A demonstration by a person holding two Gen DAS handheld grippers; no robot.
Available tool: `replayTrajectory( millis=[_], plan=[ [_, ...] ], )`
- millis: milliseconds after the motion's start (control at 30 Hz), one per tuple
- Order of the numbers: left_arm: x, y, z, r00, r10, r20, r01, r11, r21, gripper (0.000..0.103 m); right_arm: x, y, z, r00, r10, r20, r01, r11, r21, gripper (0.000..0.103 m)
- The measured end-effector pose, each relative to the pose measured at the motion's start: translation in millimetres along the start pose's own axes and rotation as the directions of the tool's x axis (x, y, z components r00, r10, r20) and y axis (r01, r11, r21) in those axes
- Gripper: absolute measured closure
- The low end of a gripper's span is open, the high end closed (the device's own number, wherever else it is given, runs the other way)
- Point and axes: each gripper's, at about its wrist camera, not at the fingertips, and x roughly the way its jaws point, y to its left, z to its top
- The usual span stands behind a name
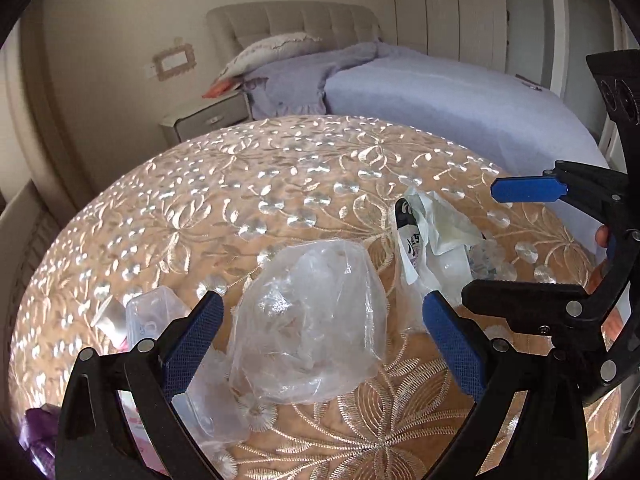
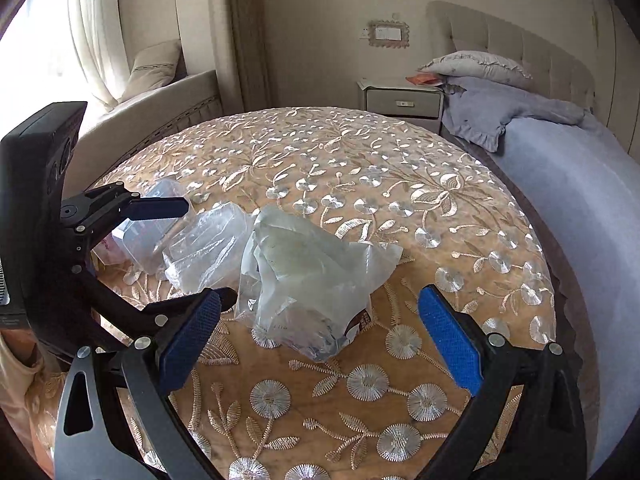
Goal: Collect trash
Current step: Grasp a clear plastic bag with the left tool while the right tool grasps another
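Observation:
Trash lies on a round table with an embroidered gold cloth (image 1: pixel 280 184) (image 2: pixel 360 168). A crumpled clear plastic bag (image 1: pixel 308 320) (image 2: pixel 204 252) sits between the fingers of my open left gripper (image 1: pixel 324 328). A whitish plastic bag with wrappers (image 2: pixel 308 276) (image 1: pixel 436 236) lies between the fingers of my open right gripper (image 2: pixel 320 328), which shows from the side in the left wrist view (image 1: pixel 516 236). My left gripper shows at the left of the right wrist view (image 2: pixel 200 252). A clear plastic box (image 1: pixel 156 316) (image 2: pixel 148 236) lies left of the clear bag.
A bed with a lilac cover (image 1: pixel 440 92) (image 2: pixel 580 184) stands behind and right of the table. A nightstand (image 1: pixel 208 120) (image 2: pixel 402 100) is beside it. A beige sofa (image 2: pixel 160 100) stands by the curtained window. Purple and pink items (image 1: pixel 38 432) lie at the table's left edge.

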Motion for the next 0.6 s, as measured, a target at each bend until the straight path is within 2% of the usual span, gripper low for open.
replayTrajectory(
  millis=[100, 167, 233, 333, 400, 433, 500, 567, 600],
  plan=[
    [5, 3, 3, 0.999, 0.045, -0.009, -0.045, 0.999, 0.002, 0.007, 10, -4, 6, 0.999, 0.025, -0.027, -0.025, 1.000, 0.019, 0.005],
    [8, 1, 3, 0.997, 0.070, -0.014, -0.070, 0.997, 0.034, 0.012, 19, -5, 9, 0.998, 0.017, -0.053, -0.016, 1.000, 0.026, 0.005],
    [10, -6, 5, 0.995, 0.101, -0.013, -0.099, 0.992, 0.081, 0.023, 28, -6, 10, 0.996, 0.022, -0.089, -0.018, 0.999, 0.042, 0.005],
    [14, -16, 6, 0.991, 0.133, -0.020, -0.129, 0.982, 0.141, 0.032, 36, -6, 11, 0.993, 0.015, -0.117, -0.008, 0.998, 0.063, 0.006],
    [20, -21, 6, 0.989, 0.141, -0.039, -0.133, 0.976, 0.173, 0.032, 38, -5, 11, 0.991, 0.022, -0.129, -0.015, 0.998, 0.059, 0.013],
    [26, -22, 6, 0.990, 0.121, -0.073, -0.107, 0.978, 0.180, 0.032, 39, -5, 11, 0.991, 0.024, -0.130, -0.016, 0.998, 0.060, 0.017],
    [29, -17, 8, 0.992, 0.095, -0.080, -0.083, 0.985, 0.152, 0.033, 39, -4, 10, 0.992, 0.016, -0.129, -0.009, 0.998, 0.055, 0.023],
    [31, -11, 9, 0.995, 0.051, -0.090, -0.041, 0.993, 0.114, 0.040, 37, -2, 11, 0.993, 0.020, -0.119, -0.014, 0.999, 0.050, 0.041],
    [32, -10, 9, 0.994, 0.054, -0.092, -0.044, 0.993, 0.109, 0.051, 37, -1, 11, 0.993, 0.019, -0.118, -0.014, 0.999, 0.047, 0.044]
  ],
)
